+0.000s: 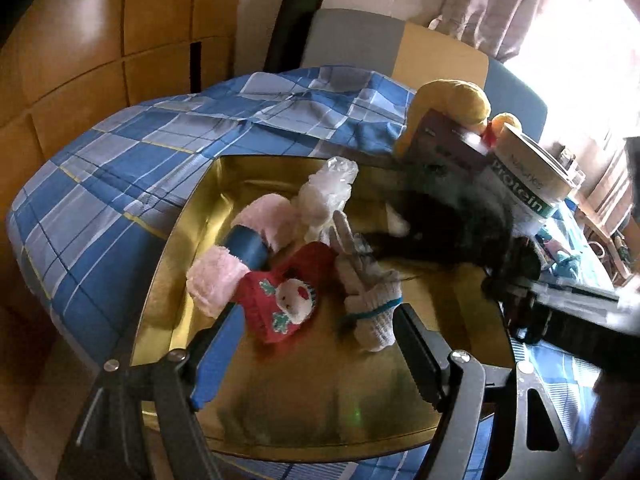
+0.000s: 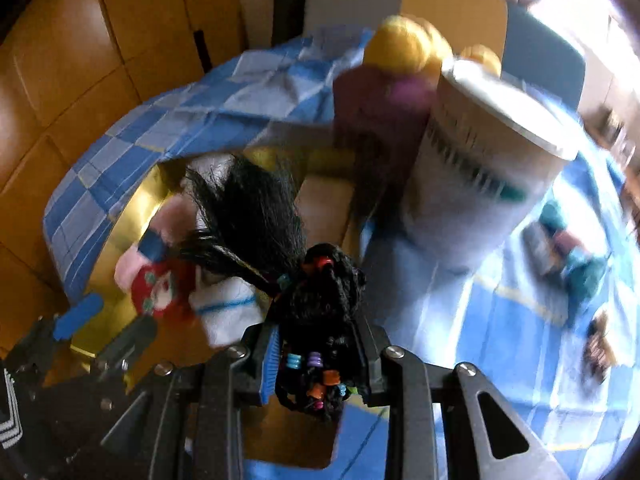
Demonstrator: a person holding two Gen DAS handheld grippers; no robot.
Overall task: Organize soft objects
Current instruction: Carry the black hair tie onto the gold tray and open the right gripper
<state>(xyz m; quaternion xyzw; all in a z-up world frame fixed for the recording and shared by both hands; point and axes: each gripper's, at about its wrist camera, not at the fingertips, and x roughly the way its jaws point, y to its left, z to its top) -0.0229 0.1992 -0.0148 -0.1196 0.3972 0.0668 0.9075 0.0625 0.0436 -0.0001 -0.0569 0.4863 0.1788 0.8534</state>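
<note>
Black, stringy doll hair [image 2: 256, 216] strung with coloured beads sits clamped in our right gripper [image 2: 318, 364]; our left gripper [image 1: 316, 344] gapes empty over the gold tray [image 1: 192, 208].

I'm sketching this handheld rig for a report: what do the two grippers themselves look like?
The left gripper has dark grey metal linkage arms with silver screw heads, and two flat fingers: one faced with a blue pad, the other black. The right gripper is built the same, with a blue ribbed pad on one finger and slotted grey plates.
</note>
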